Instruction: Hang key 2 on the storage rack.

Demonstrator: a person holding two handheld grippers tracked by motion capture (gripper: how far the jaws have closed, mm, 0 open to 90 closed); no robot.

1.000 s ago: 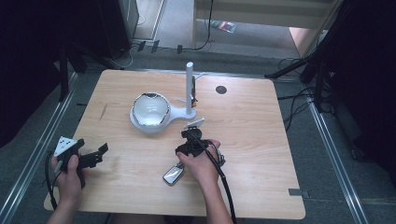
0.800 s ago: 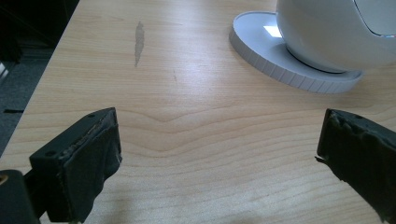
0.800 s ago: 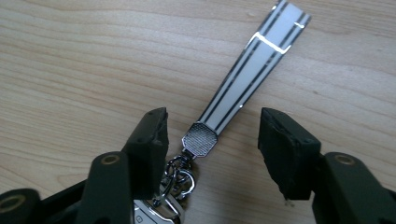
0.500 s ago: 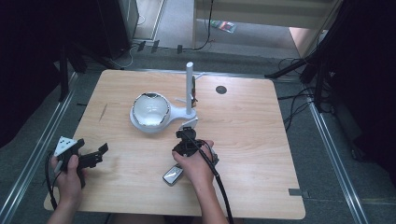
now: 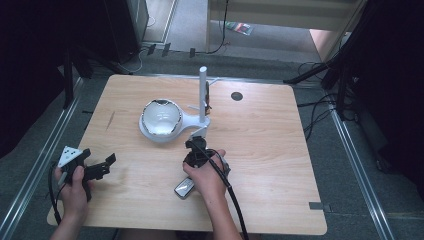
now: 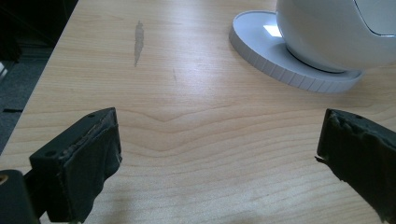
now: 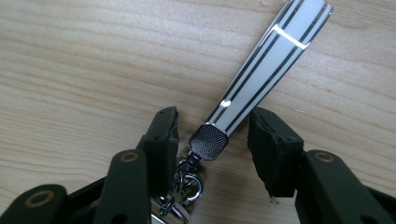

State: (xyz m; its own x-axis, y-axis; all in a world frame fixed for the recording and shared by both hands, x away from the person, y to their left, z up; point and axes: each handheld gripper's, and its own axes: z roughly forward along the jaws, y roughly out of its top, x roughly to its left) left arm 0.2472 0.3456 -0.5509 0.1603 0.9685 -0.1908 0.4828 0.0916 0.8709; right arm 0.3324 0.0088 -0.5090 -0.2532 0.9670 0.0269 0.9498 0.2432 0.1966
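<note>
A white strap with black stripes [image 7: 266,65] lies flat on the wooden table [image 5: 260,150]. It ends in a black mesh cap [image 7: 208,141] joined to a metal clasp [image 7: 187,182]. My right gripper [image 7: 212,126] points down over it with one jaw on each side of the cap; the jaws have just been closing, but the pads stand clear of the strap. In the high view the right gripper [image 5: 196,145] is just in front of the white stand [image 5: 160,120], the strap [image 5: 199,132] runs ahead of it and a silver car key [image 5: 184,189] lies by the hand. My left gripper [image 5: 106,165] is held open and empty near the table's left front corner.
The stand has a round ribbed base [image 6: 289,70], a white globe [image 6: 336,32] and an upright post [image 5: 202,92]. A dark round hole [image 5: 236,95] marks the table's far side. Cables and dark equipment legs lie on the floor beyond the table.
The right hand has shifted slightly to the left over the strap. The left hand and the car key have stayed where they were.
</note>
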